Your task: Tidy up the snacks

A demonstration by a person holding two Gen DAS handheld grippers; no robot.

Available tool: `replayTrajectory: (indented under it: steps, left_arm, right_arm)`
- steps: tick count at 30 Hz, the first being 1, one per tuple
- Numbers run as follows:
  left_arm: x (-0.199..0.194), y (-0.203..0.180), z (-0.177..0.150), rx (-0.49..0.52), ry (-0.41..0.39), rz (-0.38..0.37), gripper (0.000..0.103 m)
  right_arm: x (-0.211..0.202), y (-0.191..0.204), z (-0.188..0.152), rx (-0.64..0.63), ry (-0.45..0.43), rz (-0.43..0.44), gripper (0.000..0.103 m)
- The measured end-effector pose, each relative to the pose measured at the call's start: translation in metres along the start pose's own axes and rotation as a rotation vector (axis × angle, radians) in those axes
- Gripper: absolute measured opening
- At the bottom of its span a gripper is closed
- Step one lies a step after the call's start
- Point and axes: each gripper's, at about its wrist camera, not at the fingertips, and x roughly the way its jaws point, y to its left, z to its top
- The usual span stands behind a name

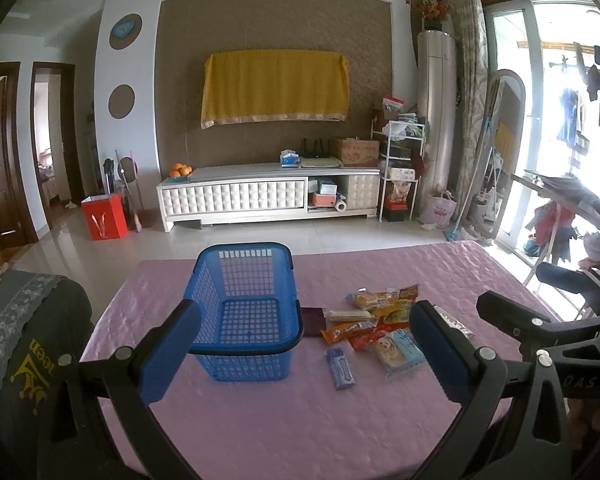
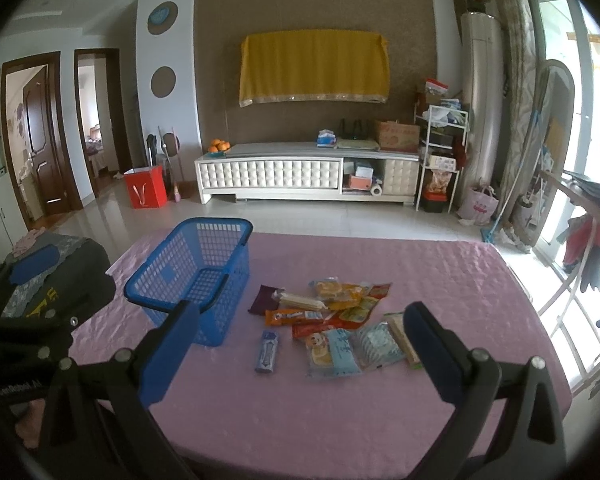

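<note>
An empty blue plastic basket (image 1: 244, 308) (image 2: 196, 276) stands on the pink tablecloth (image 1: 300, 420) (image 2: 300, 408). To its right lies a pile of snack packets (image 1: 380, 320) (image 2: 340, 316), with a small blue pack (image 1: 341, 367) (image 2: 267, 346) nearest me and a dark purple bar (image 2: 260, 298) next to the basket. My left gripper (image 1: 304, 356) hovers open above the table, in front of the basket and pile. Open too, my right gripper (image 2: 300, 350) hangs just short of the pile. Neither holds anything. In the left wrist view, the right gripper (image 1: 540, 320) shows at the right edge.
A chair back draped with dark cloth (image 1: 28, 340) (image 2: 48, 280) stands at the table's left side. Beyond the far table edge is tiled floor, a white TV cabinet (image 1: 268, 196) and a red bag (image 1: 104, 216). A drying rack (image 1: 572, 216) stands at the right.
</note>
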Motion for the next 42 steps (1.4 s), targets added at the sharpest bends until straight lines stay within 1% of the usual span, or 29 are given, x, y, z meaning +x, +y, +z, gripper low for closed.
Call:
replayTrajectory:
  steps: [42]
  left_arm:
    - [0.0015, -0.0008, -0.0033, 0.001, 0.016, -0.014, 0.103]
  right_arm:
    - [0.0039, 0.002, -0.0028, -0.01, 0.019, 0.003, 0.103]
